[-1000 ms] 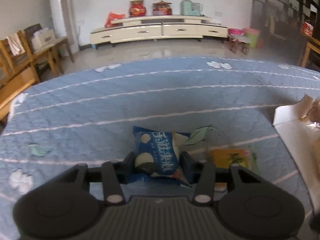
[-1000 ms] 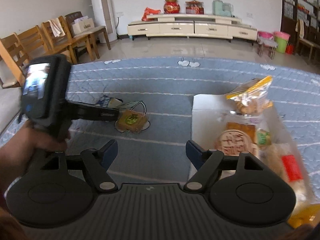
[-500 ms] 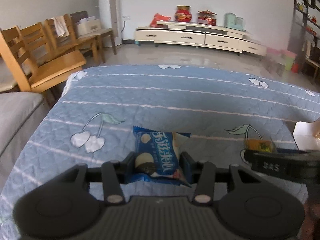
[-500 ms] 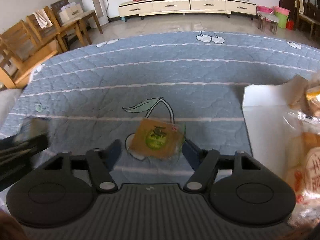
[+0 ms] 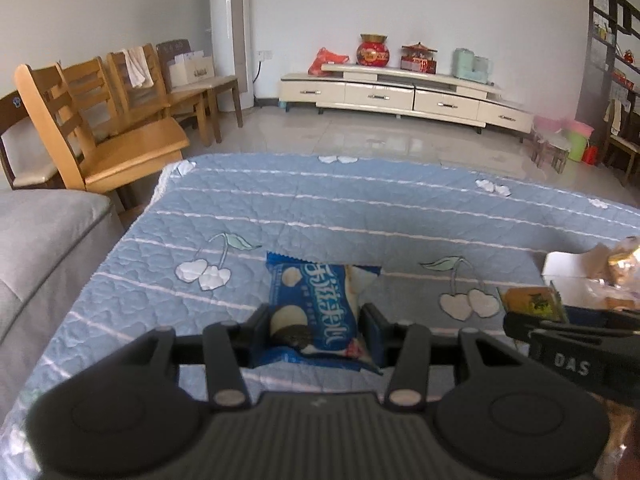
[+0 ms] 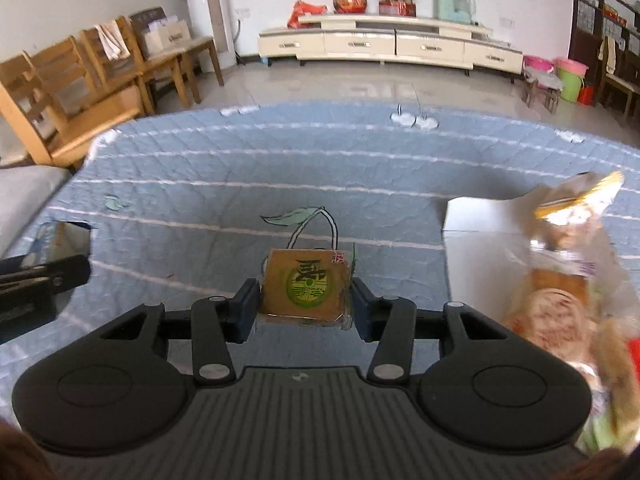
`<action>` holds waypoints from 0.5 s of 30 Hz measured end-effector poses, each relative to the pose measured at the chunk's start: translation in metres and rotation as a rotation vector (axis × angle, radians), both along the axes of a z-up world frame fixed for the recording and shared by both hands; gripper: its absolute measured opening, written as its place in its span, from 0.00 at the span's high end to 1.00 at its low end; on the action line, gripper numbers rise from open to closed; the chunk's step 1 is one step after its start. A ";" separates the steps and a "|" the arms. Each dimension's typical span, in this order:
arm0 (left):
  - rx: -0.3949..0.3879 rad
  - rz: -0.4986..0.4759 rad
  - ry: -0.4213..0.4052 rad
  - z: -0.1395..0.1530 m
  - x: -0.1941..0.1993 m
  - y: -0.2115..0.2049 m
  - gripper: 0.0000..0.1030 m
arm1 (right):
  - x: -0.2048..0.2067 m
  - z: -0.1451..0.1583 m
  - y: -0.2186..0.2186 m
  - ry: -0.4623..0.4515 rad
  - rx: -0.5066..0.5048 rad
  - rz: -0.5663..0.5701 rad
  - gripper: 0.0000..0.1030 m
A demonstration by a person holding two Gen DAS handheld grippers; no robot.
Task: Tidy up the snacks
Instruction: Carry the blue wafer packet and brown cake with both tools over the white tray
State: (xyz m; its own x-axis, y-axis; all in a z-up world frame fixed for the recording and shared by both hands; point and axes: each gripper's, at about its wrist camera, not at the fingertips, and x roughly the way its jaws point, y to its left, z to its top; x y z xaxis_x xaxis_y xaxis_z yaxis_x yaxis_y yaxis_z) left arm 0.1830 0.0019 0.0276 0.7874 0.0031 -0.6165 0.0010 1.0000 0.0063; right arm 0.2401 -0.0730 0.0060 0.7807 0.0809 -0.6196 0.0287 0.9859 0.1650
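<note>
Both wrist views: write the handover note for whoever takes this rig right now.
Left claw: shut on the blue plastic cookie packet, held above the blue quilted cherry-print cover.
Right claw: jaws have just been closing, pads now against the square brown snack packet with a green emblem.
White cardboard box: sits at the right on the cover and already holds several bagged snacks, including a clear bag of pastries.
Done: both loose packets are gripped.
Left: carry both to the box and release them inside.
</note>
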 end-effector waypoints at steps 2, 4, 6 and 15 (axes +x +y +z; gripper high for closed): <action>-0.010 -0.001 -0.008 0.007 -0.014 -0.001 0.54 | -0.017 0.012 -0.004 -0.026 -0.001 0.006 0.43; -0.017 -0.004 -0.014 0.013 -0.027 -0.003 0.54 | -0.037 0.022 -0.008 -0.052 -0.006 0.017 0.43; -0.018 -0.006 -0.019 0.018 -0.041 -0.004 0.54 | -0.044 0.037 -0.003 -0.073 -0.022 0.021 0.43; -0.022 -0.032 -0.050 0.036 -0.099 -0.015 0.54 | -0.116 0.064 -0.018 -0.147 -0.029 0.017 0.43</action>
